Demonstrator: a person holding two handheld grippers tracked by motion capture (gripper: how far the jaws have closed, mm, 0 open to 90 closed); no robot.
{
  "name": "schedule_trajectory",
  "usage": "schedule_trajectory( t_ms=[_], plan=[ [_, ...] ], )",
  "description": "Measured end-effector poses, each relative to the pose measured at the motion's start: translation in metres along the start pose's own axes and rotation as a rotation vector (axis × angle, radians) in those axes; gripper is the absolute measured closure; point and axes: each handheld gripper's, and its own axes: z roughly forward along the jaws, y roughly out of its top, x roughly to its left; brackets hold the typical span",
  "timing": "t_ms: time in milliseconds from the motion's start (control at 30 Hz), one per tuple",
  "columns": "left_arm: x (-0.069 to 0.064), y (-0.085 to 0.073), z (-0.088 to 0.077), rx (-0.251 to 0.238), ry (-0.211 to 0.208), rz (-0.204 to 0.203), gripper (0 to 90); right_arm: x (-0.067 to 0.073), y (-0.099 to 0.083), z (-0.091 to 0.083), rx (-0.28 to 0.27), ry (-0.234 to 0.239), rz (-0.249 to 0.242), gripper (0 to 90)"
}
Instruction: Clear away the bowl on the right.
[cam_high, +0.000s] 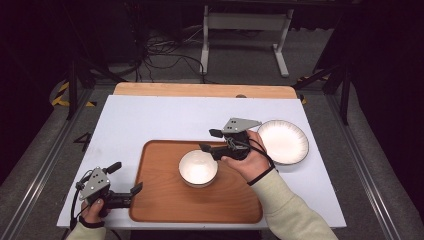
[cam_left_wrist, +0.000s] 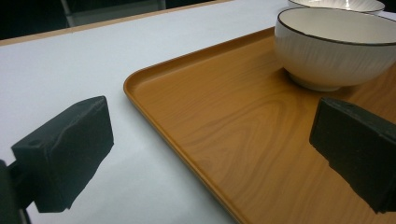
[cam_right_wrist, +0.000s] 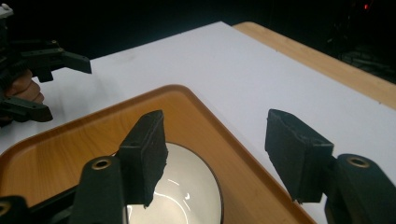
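White table (cam_high: 150, 120) first, wide and bare at the far side, with the wooden tray (cam_high: 160, 200) sitting on its near half. On the tray, the white bowl (cam_high: 198, 168), upright, right of centre; off the tray, on the table just right of it, the plate (cam_high: 283, 141).

The high view gives the whole layout: right gripper (cam_high: 212, 141) hovering just above and behind the bowl, jaws spread with nothing between them, and the left gripper (cam_high: 125, 178) at the tray's near left corner, jaws spread, straddling the tray's edge.

Left gripper view gets in low: tray rim (cam_left_wrist: 154, 116) running between the two pads, bowl (cam_left_wrist: 334, 49) with its dark rim line and ribbed wall beyond, plate (cam_left_wrist: 336, 4) a sliver behind, cut off at the top.

Right gripper view looks down past the pads at the bowl (cam_right_wrist: 187, 191), partly hidden by one pad, cut off at the bottom. The left gripper (cam_right_wrist: 37, 84) shows at far left.

No writing or labels readable anywhere.
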Motion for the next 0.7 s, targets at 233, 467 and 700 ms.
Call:
schedule_trajectory(
  t_ms=[233, 467, 700],
  plan=[
    [0.0, 0.0, 0.0, -0.003, -0.002, -0.002, 0.4, 0.003, 0.0, -0.008, -0.096, 0.015, -0.044, 30.4],
    [0.0, 0.0, -0.001, -0.003, -0.002, -0.003, 0.4, 0.001, -0.003, -0.015, -0.143, 0.016, -0.056, 29.5],
    [0.001, 0.0, -0.001, -0.005, -0.002, -0.002, 0.4, -0.002, -0.006, -0.028, -0.166, -0.006, -0.06, 29.3]
  ],
)
